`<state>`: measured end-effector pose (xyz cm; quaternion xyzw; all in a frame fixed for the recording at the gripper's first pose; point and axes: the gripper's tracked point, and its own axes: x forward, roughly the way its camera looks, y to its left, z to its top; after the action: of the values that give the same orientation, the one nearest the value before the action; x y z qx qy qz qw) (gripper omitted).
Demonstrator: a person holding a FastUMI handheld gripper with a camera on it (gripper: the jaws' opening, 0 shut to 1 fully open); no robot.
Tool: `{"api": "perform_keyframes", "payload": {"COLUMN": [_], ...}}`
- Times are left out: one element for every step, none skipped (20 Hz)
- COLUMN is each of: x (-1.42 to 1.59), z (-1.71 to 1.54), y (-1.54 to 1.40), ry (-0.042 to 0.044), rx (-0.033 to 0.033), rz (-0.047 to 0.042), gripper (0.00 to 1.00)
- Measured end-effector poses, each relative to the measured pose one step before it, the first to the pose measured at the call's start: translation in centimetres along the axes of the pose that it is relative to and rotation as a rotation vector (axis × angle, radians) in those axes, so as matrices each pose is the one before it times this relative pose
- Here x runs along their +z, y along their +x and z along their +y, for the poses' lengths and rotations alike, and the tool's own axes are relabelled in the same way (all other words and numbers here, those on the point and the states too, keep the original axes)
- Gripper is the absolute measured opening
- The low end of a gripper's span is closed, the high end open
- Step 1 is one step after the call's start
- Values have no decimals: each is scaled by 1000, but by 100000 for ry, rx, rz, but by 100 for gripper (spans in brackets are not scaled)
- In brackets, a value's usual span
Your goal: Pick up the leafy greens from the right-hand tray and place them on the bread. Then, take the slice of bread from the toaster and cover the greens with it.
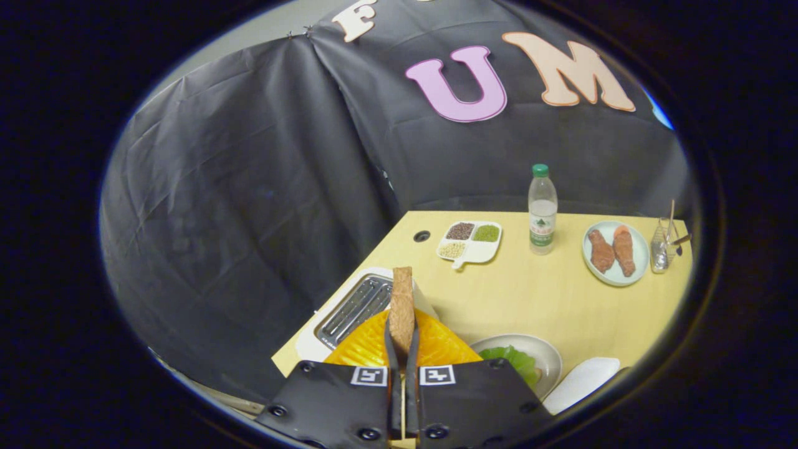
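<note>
Spreading beyond the fingers, a yellow table (548, 299) is seen, backed by the booth's dark cloth. Just ahead of the fingers and a little to their left, a white toaster (349, 312) is set near the table's edge, its slots open. An orange plate (368, 349) is seen directly behind the fingertips. To the right of the fingers, a pale bowl (542, 349) is placed, and the greens (514, 360) are seen lying in it. Beside it, further right, a white tray (583, 380) is partly seen. Well beyond the fingers, a divided dish (471, 244) of beans, a water bottle (542, 212), a plate with two reddish pieces (614, 252) and a small glass holder (662, 248) are ranged across the far side. The bread slice (402, 308) is held upright, edge on, between the fingers, above the toaster and orange plate. The gripper (403, 349) is closed on it, both fingers being pressed against its faces.
</note>
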<state>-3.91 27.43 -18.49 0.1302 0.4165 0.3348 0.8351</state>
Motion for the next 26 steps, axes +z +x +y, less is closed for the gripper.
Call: {"api": "perform_keyframes", "payload": {"x": [-427, -514, -685, -706, -522, -490, -507, -436, -349, -285, -293, -358, -226, -341, -386, -397, -360, -550, -303, -748, -245, -150, -368, 425, -55, -93], "z": [-725, -875, -990, -631, -578, -681, -581, -428, -396, -350, -492, -470, -530, -396, -455, -325, -337, -356, -447, 54, -411, -300, -176, -845, -635, -545], "y": [-193, 21, 161, 233, 120, 61, 120, 84, 87, 102, 166, 38, 135, 120, 213, 119, 106, 22, 122, -531, 33, 22, -8, 521, -71, -44], "ry": [1042, 883, 976, 1139, 617, 485, 336, 625, 984, 1128, 1104, 938, 864, 1012, 1206, 1518, 1463, 1466, 1186, 875, 891, 907, 859, 267, -312, 97], "rx": [-1201, -1477, -1046, -582, -746, -804, -945, -448, -380, -211, -408, -506, -537, -458, -297, -212, -31, -260, -242, -410, -445, -65, 400, -892, -1299, -964], "rz": [588, 656, 1187, 847, 962, 1112, 635, 764, 328, 430, 443, 259, 137, 404, 390, 454, 676, 431, 476, 347, -180, 87, 984, -206, -122, -11], "gripper": [5, 5, 5, 5, 5, 5, 5, 5, 5, 5, 5, 5, 5, 5, 5, 5, 5, 5, 5, 5, 5, 5, 5, 6, 7, 8]}}
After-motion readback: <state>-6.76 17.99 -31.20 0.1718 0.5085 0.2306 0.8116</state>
